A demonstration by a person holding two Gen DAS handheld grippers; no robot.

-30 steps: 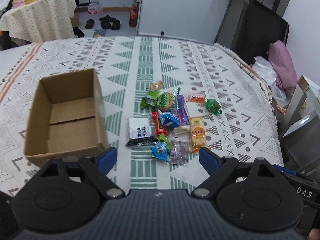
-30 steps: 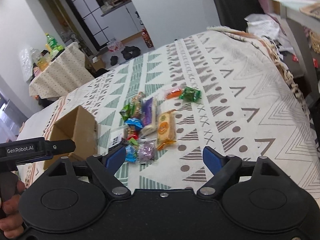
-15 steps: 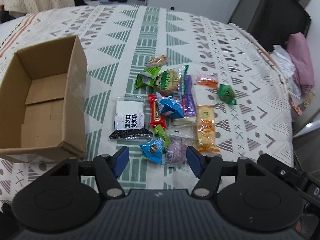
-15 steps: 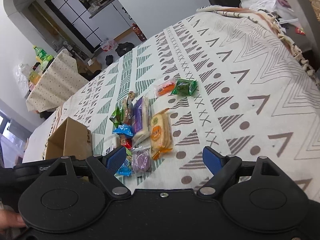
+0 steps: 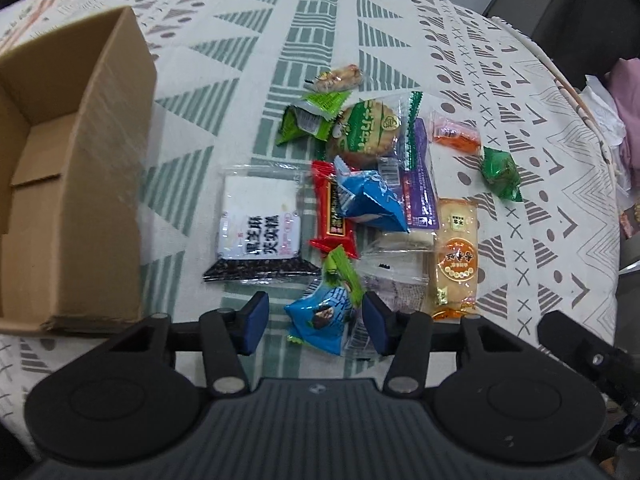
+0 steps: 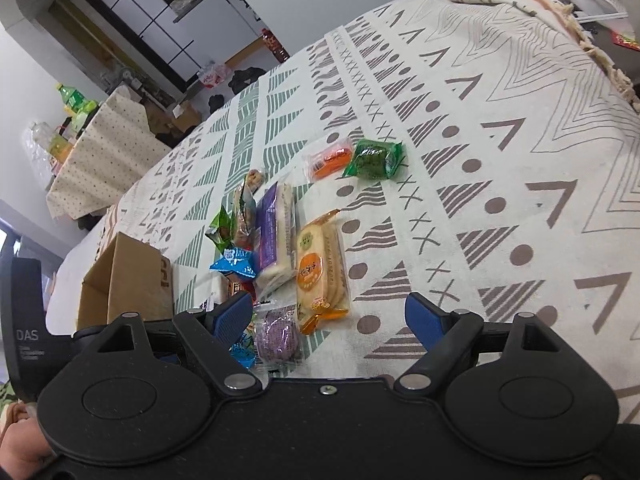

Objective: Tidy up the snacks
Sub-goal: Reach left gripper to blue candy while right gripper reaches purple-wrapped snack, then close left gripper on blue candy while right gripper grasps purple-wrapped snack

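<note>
A pile of wrapped snacks lies on the patterned tablecloth (image 5: pixel 520 128). My left gripper (image 5: pixel 316 316) is open, its blue pads on either side of a small blue snack packet (image 5: pixel 320 320), not closed on it. An open empty cardboard box (image 5: pixel 68 168) stands to the left. Beside the packet lie a white and black packet (image 5: pixel 260 232), a red bar (image 5: pixel 334 212), an orange cracker pack (image 5: pixel 456 256) and a purple snack (image 6: pixel 278 336). My right gripper (image 6: pixel 332 316) is open and empty, low over the cloth beside the orange cracker pack (image 6: pixel 320 264).
More snacks lie farther off: a green candy (image 5: pixel 500 174), an orange packet (image 5: pixel 456 136), a round green biscuit pack (image 5: pixel 366 130). The table's right edge (image 5: pixel 600 184) drops off to clutter. A second covered table with bottles (image 6: pixel 80 108) stands beyond.
My left gripper has moved down and forward onto the pile, its jaws narrowing around the blue packet. My right gripper has dropped lower and closer to the snacks.
</note>
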